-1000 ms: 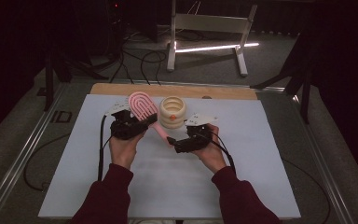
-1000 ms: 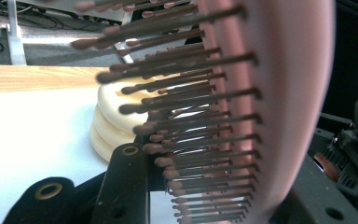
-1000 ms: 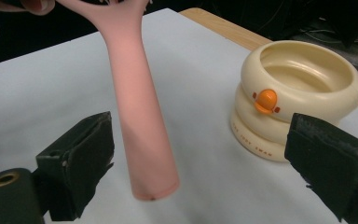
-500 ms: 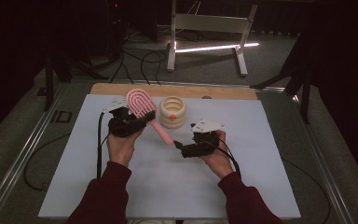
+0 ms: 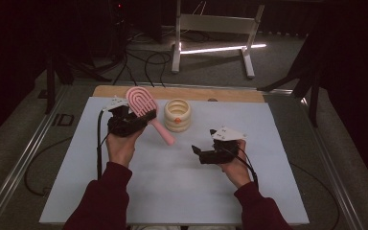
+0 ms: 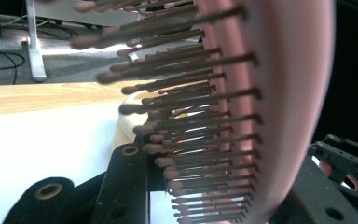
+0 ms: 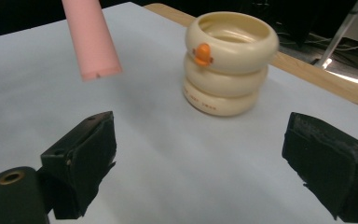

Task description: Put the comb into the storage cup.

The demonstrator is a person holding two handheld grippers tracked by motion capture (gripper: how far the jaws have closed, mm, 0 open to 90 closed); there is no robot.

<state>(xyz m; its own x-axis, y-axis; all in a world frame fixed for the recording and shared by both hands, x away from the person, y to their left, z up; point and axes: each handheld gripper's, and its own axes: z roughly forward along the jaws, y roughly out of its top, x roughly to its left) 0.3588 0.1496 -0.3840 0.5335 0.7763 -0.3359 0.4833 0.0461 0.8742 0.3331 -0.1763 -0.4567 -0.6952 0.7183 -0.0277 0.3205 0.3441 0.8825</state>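
Note:
A pink hairbrush (image 5: 141, 99) is held above the white table, bristles facing the camera in the left gripper view, where the hairbrush (image 6: 279, 93) looms close. My left gripper (image 5: 141, 117) is shut on its head end, and its handle (image 5: 165, 134) slants down to the right. A cream ringed cup with an orange dot (image 5: 178, 115) stands upright just right of the brush. My right gripper (image 5: 199, 152) hovers open over the table, right of the handle tip and apart from it. In the right gripper view the handle tip (image 7: 91, 39) hangs upper left, the cup (image 7: 230, 63) stands ahead, and nothing lies between the right gripper (image 7: 200, 163) jaws.
The white table sheet (image 5: 172, 191) has bare room in front of both hands. A wooden strip (image 5: 230, 94) runs along its far edge. Beyond it, on the floor, are a metal stand (image 5: 211, 24) with a bright bar and loose cables.
My right gripper has drawn back from the brush handle, moving right and toward the near edge. The left gripper and the brush have stayed almost in place.

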